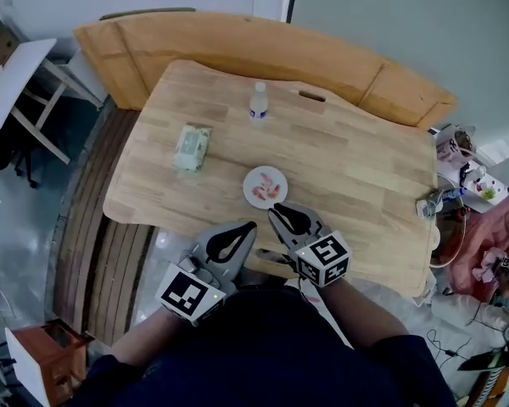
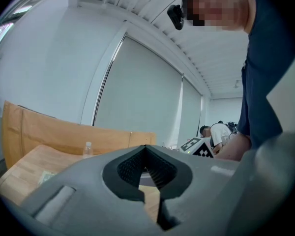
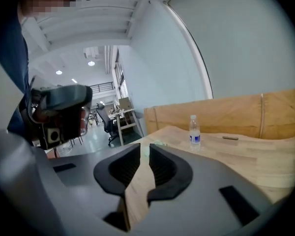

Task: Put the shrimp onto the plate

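The shrimp lie on the plate, on the wooden table near its front edge.

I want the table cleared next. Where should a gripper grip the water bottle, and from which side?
The water bottle stands upright, apart from other things, so probably grip its body at the label, coming in level from the near edge of the table. The narrow cap offers less hold.

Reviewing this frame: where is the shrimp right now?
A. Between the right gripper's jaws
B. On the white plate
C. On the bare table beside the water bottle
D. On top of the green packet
B: the head view shows the pink shrimp lying on the white plate, while the left gripper and the right gripper hold nothing at the table's near edge.
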Motion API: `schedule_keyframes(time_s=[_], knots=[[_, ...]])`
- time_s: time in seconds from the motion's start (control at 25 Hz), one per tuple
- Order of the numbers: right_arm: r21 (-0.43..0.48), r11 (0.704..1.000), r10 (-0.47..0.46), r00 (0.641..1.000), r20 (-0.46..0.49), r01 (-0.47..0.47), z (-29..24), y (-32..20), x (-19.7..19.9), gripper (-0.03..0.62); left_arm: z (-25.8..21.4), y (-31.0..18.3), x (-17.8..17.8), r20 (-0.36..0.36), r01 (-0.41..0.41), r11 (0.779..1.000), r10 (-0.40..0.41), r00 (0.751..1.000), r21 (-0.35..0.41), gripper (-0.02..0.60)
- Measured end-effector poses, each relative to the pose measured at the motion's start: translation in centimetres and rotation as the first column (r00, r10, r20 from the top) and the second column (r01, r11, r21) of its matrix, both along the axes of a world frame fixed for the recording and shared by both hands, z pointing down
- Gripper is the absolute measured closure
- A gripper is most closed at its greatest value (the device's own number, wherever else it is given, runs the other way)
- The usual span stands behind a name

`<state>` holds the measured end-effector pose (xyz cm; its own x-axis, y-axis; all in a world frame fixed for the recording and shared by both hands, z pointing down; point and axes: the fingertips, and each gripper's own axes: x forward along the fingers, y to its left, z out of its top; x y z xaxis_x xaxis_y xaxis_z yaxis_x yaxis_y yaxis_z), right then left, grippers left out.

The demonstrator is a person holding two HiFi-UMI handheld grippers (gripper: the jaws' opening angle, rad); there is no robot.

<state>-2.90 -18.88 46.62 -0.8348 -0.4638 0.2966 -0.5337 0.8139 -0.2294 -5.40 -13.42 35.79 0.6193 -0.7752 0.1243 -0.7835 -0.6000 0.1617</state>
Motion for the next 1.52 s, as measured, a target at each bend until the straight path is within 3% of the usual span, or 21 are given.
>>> schedule_keyframes(time_s=[0.36,0.56,1.04,1.52], knots=[[0.131,0.990,0.031,0.989,0.143,-0.050,-8.5,4.2,1.8,0.565,-0.2,1.5,2.1,-0.010,-0.085,0.996,0.085,0.996,0.005,0.577],[0.219,0.975,0.013,0.991,0.134,-0.042,-10.5,6.3,1.9,0.582,-0.5,2.4,2.7,-0.015,-0.120,0.993,0.120,0.993,0.009,0.577],[0.273,0.962,-0.008,0.993,0.114,-0.023,-11.3,8.3,2.1,0.585,-0.9,3.6,3.3,-0.007,-0.156,0.988,0.157,0.988,0.011,0.577],[0.267,0.964,-0.015,0.994,0.106,-0.014,-11.2,8.2,2.2,0.585,-1.0,3.3,3.3,-0.014,-0.152,0.988,0.153,0.988,0.011,0.577]])
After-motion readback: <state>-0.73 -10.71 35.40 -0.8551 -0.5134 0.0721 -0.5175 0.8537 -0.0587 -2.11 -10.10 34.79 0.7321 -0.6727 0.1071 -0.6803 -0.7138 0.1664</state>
